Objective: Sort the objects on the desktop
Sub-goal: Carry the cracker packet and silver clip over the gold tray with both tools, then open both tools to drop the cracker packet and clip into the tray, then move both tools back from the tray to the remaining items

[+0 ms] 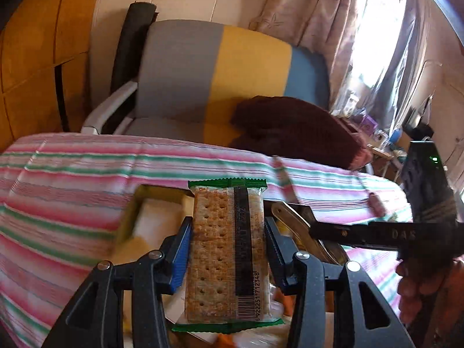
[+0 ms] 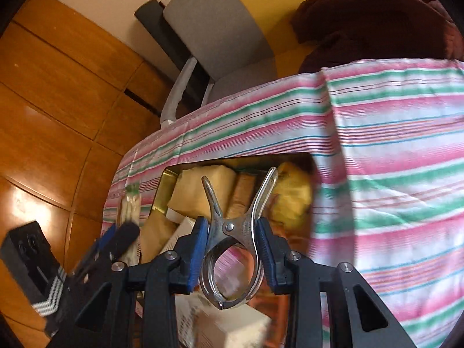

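With the left gripper (image 1: 228,256) clamped on the cracker packet (image 1: 229,249) and the right gripper (image 2: 232,256) clamped on the metal clip (image 2: 235,249), both just above the open box (image 2: 162,191), lower each level before letting go, keeping the two claws apart.

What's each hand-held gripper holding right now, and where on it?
Left hand-held gripper: cracker packet, by its long sides. Right hand-held gripper: metal clip, around its middle.

Box (image 2: 168,185) of packets on cloth (image 2: 391,150), before chair (image 2: 214,26).
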`<state>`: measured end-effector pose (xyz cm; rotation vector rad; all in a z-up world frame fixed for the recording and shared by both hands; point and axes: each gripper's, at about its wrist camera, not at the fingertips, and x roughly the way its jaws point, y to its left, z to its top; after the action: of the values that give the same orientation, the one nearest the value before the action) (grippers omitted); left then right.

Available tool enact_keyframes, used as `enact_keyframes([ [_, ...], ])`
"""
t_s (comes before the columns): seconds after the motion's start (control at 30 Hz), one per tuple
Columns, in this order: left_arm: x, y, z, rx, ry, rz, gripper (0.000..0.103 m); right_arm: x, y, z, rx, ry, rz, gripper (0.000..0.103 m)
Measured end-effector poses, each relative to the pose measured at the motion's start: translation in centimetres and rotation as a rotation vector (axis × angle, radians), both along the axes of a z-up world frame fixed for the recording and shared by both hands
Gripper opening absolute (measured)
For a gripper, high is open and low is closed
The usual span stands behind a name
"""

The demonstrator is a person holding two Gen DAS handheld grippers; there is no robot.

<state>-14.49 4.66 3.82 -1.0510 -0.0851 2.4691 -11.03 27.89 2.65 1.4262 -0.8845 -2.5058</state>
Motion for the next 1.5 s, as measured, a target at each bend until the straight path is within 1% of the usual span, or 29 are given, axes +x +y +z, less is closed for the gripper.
enact_keyframes([
  [0.07, -1.4, -0.6, -0.5, -0.025, -0.005, 0.028, 0.047, -1.1, -0.7, -0.8, 0.008, -0.016, 0.000, 0.036],
  [0.13, -2.8, -1.2, -1.2, -0.017, -0.028, 0.051, 0.047, -1.9, -1.1, -1.7, 0.008, -0.024, -0.018, 0.038],
  [0.17, -3.6, -1.3, -1.6, -0.014, -0.045, 0.065, 0.047, -2.0, -1.0, -2.0, -0.003, -0.027, -0.037, 0.047],
  [0.2, -4.1, -1.3, -2.0, -0.010, -0.065, 0.070, 0.047, -2.1, -0.9, -2.3, -0.025, -0.031, -0.053, 0.059],
  [0.23, -4.9, -1.5, -2.6, -0.009, -0.111, 0.073, 0.047, -1.9, -0.6, -2.5, -0.055, -0.031, -0.073, 0.062],
  [0.3, -6.1, -1.7, -3.7, -0.008, -0.200, 0.093, 0.049, -1.4, -0.5, -2.2, -0.096, 0.008, -0.057, 0.063],
  [0.33, -6.1, -1.8, -4.0, 0.000, -0.219, 0.099, 0.052, -1.2, -0.4, -2.1, -0.091, 0.014, -0.051, 0.063],
  [0.43, -6.3, -2.2, -4.3, 0.030, -0.232, 0.119, 0.059, -0.3, 0.1, -1.9, -0.067, 0.023, -0.053, 0.064],
  [0.57, -6.3, -3.1, -3.9, 0.051, -0.214, 0.168, 0.059, 0.7, 1.2, -2.2, -0.086, 0.026, -0.064, 0.064],
  [0.63, -6.4, -3.1, -3.7, 0.003, -0.191, 0.205, 0.059, 1.2, 1.8, -2.2, -0.078, 0.028, -0.073, 0.064],
  [0.67, -6.4, -2.8, -3.8, -0.023, -0.181, 0.198, 0.059, 1.3, 1.9, -2.2, -0.077, 0.034, -0.071, 0.063],
  [0.73, -6.3, -1.6, -4.3, -0.101, -0.178, 0.161, 0.059, 1.5, 1.9, -2.0, -0.070, 0.039, -0.059, 0.061],
  [0.8, -6.0, -0.4, -4.7, -0.154, -0.165, 0.117, 0.059, 1.7, 1.9, -1.9, -0.072, 0.043, -0.056, 0.061],
  [0.83, -5.8, 0.5, -5.0, -0.234, -0.142, 0.092, 0.059, 1.9, 1.9, -1.8, -0.076, 0.044, -0.050, 0.061],
  [0.87, -5.5, 1.0, -5.2, -0.322, -0.107, 0.091, 0.059, 2.1, 1.9, -1.8, -0.074, 0.041, -0.046, 0.061],
  [0.9, -5.4, 1.8, -5.8, -0.454, -0.074, 0.104, 0.057, 2.3, 1.9, -1.7, -0.072, 0.041, -0.046, 0.061],
  [0.93, -5.4, 1.9, -6.0, -0.499, -0.065, 0.116, 0.053, 2.6, 2.1, -1.7, -0.076, 0.045, -0.044, 0.061],
  [0.97, -5.4, 1.7, -5.9, -0.480, -0.068, 0.121, 0.051, 2.8, 2.3, -1.5, -0.081, 0.051, -0.044, 0.061],
  [1.0, -5.4, 0.8, -5.4, -0.377, -0.086, 0.125, 0.051, 3.1, 2.6, -1.4, -0.083, 0.057, -0.048, 0.061],
  [1.03, -5.3, 0.2, -5.0, -0.304, -0.094, 0.136, 0.053, 3.4, 3.0, -1.3, -0.084, 0.066, -0.054, 0.061],
  [1.07, -5.1, -0.7, -4.3, -0.228, -0.090, 0.167, 0.053, 3.7, 3.3, -1.2, -0.089, 0.073, -0.060, 0.061],
  [1.13, -4.5, -1.8, -3.1, -0.154, -0.065, 0.232, 0.054, 4.3, 4.2, -1.1, -0.096, 0.079, -0.076, 0.061],
  [1.17, -4.2, -2.3, -2.6, -0.123, -0.055, 0.258, 0.057, 4.7, 4.7, -1.0, -0.095, 0.081, -0.085, 0.061],
  [1.27, -3.4, -2.8, -1.1, -0.014, -0.038, 0.291, 0.061, 5.5, 5.9, -0.8, -0.074, 0.087, -0.102, 0.061],
  [1.4, -2.0, -1.2, 0.0, 0.092, -0.056, 0.268, 0.064, 6.9, 7.8, -0.5, -0.037, 0.095, -0.133, 0.061],
  [1.5, -0.4, 1.4, 0.1, 0.140, -0.090, 0.204, 0.065, 8.3, 10.0, -0.5, 0.002, 0.092, -0.166, 0.061],
])
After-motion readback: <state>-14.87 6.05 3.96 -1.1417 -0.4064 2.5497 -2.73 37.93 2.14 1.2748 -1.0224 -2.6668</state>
